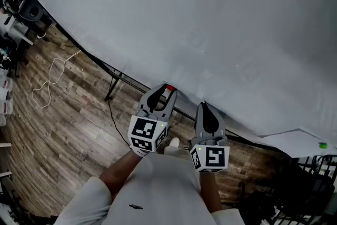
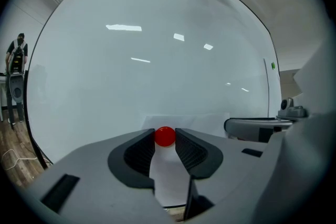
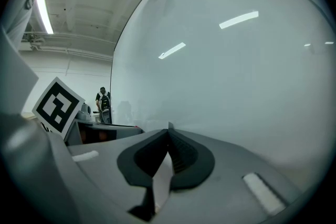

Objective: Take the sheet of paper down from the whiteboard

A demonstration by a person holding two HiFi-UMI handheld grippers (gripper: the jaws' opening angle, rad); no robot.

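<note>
White-sleeved arms (image 1: 118, 174) reach out from the bottom of the head view, one gripper in each hand. Ahead stands the whiteboard (image 1: 210, 18), filling most of every view above a wooden floor (image 1: 63, 129). Low on the board hangs the sheet of paper (image 2: 202, 122), flat against it in front of both grippers. At the sheet's side edge the right gripper (image 3: 168, 134) has its jaws together, a white strip of paper caught between them. Beside it, the left gripper (image 1: 168, 91) has its jaws clamped on a round red magnet (image 2: 165, 136) on the sheet.
</note>
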